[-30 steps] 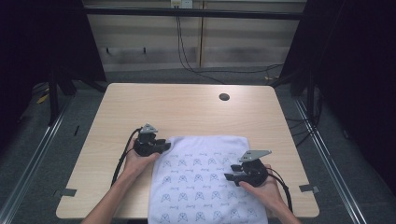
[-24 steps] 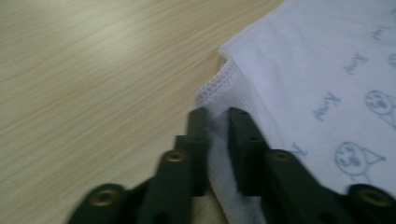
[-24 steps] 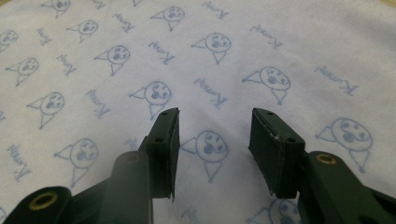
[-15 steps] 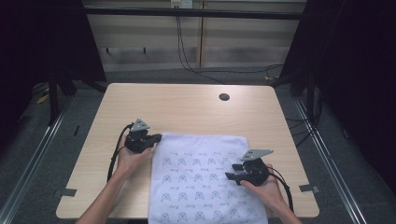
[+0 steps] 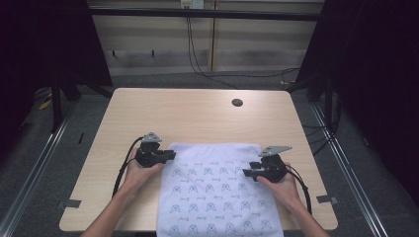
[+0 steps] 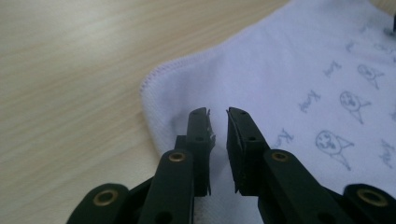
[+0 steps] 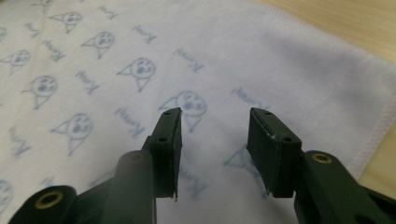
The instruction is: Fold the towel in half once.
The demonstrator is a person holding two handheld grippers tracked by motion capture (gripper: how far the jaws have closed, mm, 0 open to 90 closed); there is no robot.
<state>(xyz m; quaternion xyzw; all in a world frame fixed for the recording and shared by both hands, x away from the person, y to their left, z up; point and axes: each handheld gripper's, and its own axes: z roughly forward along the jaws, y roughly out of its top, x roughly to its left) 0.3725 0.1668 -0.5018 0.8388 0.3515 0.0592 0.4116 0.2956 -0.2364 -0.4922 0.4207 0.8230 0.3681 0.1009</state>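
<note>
- Since a second ago, the left gripper (image 5: 170, 156) has slid outward from the cloth's far edge to its far left corner, while the right gripper (image 5: 248, 172) has shifted slightly along the right side of the white printed cloth (image 5: 217, 192), which itself now lies flatter and more squarely spread than before.
- Both hands enter from the near edge of the light wooden table (image 5: 197, 116), each gripping a black two-jaw tool trailing a dark cable.
- Cloth position: it lies flat on the near half of the table, between the two hands, its near end hanging over the table's front edge; rows of small blue cartoon faces and lettering cover it.
- Left gripper view: the jaws (image 6: 218, 140) point at the stitched corner of the cloth (image 6: 289, 84), standing a narrow slit apart after just opening a little; nothing is pinched between the pads, and the fabric lies beneath them, ungrasped.
- Right gripper view: the jaws (image 7: 215, 149) stand clearly apart above the printed fabric (image 7: 116, 70) near its hemmed right edge, having just been closing slightly, with no cloth caught between them.
- A small dark round hole (image 5: 237, 102) sits in the tabletop toward the far right, well apart from the cloth.
- Beyond the table, black cables (image 5: 197, 54) hang down a pale back wall.
</note>
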